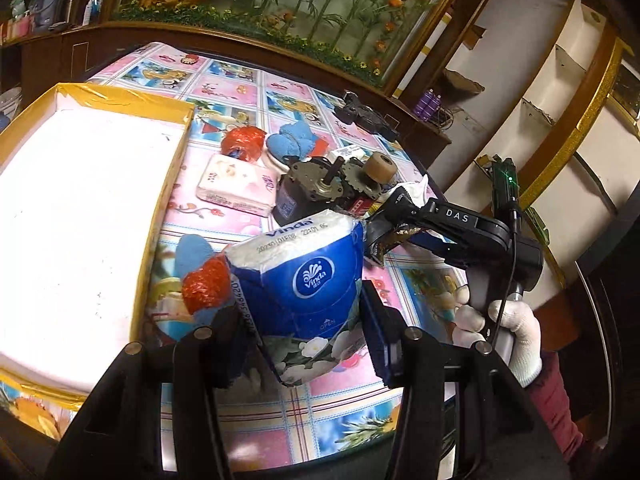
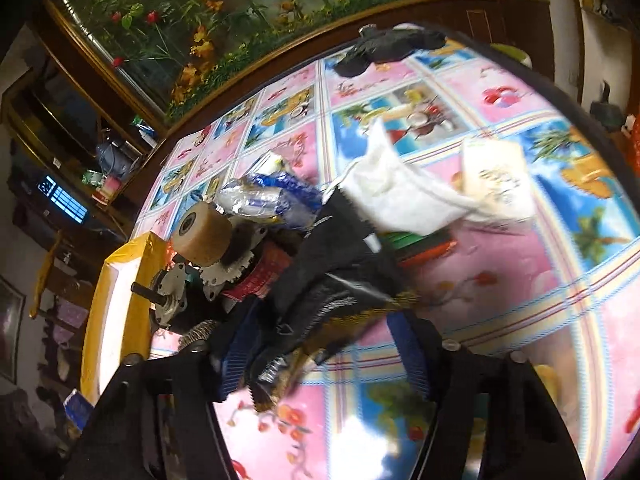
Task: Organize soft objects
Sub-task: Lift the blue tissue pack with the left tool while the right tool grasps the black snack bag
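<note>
left gripper (image 1: pixel 304 312) clamping blue tissue pack (image 1: pixel 304 276) beside yellow box (image 1: pixel 168 184), right gripper (image 2: pixel 320 344) pinching black cloth (image 2: pixel 320 280), jaws closed on it

Left hand-held gripper (image 1: pixel 304 312) clamped; right hand-held gripper (image 2: pixel 320 344) likewise.

The blue tissue pack (image 1: pixel 304 280) reads "Vinda" and "OPEN"; the right gripper (image 1: pixel 374 236) reads "DAS".

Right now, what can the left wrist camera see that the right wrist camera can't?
Only the left wrist view shows the blue tissue pack clamped in the left gripper, plus the pink tissue pack. Only the right wrist view shows the black cloth inside the right gripper. Both show the yellow-edged box and brown wheel.
</note>
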### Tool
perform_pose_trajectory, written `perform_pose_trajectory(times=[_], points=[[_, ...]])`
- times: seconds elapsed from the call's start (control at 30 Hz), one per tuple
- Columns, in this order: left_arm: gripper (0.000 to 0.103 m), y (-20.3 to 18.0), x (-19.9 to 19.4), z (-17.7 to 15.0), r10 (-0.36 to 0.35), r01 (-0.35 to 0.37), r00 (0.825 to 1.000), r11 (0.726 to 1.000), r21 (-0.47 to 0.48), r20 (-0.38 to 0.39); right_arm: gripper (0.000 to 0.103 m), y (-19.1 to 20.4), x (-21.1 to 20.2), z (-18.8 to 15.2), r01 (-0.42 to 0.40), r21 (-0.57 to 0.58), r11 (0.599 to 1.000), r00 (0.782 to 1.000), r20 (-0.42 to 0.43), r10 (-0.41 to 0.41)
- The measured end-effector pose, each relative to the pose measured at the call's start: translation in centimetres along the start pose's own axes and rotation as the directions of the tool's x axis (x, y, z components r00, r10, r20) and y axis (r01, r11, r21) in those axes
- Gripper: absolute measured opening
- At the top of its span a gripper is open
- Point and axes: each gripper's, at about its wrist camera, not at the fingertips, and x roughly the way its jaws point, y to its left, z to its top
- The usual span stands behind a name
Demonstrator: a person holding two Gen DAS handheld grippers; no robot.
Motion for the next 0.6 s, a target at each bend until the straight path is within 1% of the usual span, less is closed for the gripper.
perform_pose_trajectory(times=[0.03, 0.07, 0.13, 0.2, 0.33, 0.4, 0.47, 0.6], points=[[0.048, 0.2, 0.0, 0.0, 0.002, -0.002, 1.0, 1.0, -0.007, -0.002, 0.056, 0.0, 0.1, 0.1, 0.003, 0.0, 1.0, 1.0, 0.008, -0.003], [0.048, 0.4, 0.1, 0.0, 0.003, -0.003, 1.0, 1.0, -0.012, -0.004, 0.043, -0.1, 0.3, 0.1, -0.002, 0.001, 1.0, 1.0, 0.009, 0.002], [0.048, 0.7, -0.1, 0.0, 0.001, -0.001, 1.0, 1.0, -0.022, -0.006, 0.035, -0.8, 0.0, 0.2, -0.064, 0.018, 0.998, 0.998, 0.001, 0.064], [0.048, 1.1, -0.5, 0.1, 0.002, -0.002, 1.0, 1.0, -0.028, 0.005, 0.029, -0.9, -0.2, -0.2, -0.077, 0.001, 0.997, 0.997, 0.012, 0.077], [0.048, 2.3, -1.8, 0.5, 0.009, -0.008, 0.999, 0.999, -0.048, 0.033, 0.021, -0.6, -2.6, -1.2, -0.081, -0.055, 0.995, 0.996, 0.038, 0.084], [0.048, 3.5, -2.5, 0.9, 0.003, 0.0, 0.999, 0.998, -0.068, 0.04, 0.02, -0.1, -4.0, -1.5, -0.079, -0.087, 0.993, 0.995, 0.056, 0.084], [0.048, 4.8, -3.1, 1.5, -0.001, 0.005, 0.999, 0.996, -0.091, 0.044, 0.011, 0.7, -5.7, -1.8, -0.092, -0.123, 0.988, 0.992, 0.073, 0.101], [0.048, 8.0, -4.2, 2.9, 0.04, -0.031, 0.997, 0.989, -0.143, 0.06, 0.011, 3.9, -8.7, -1.8, -0.112, -0.22, 0.969, 0.985, 0.106, 0.138]])
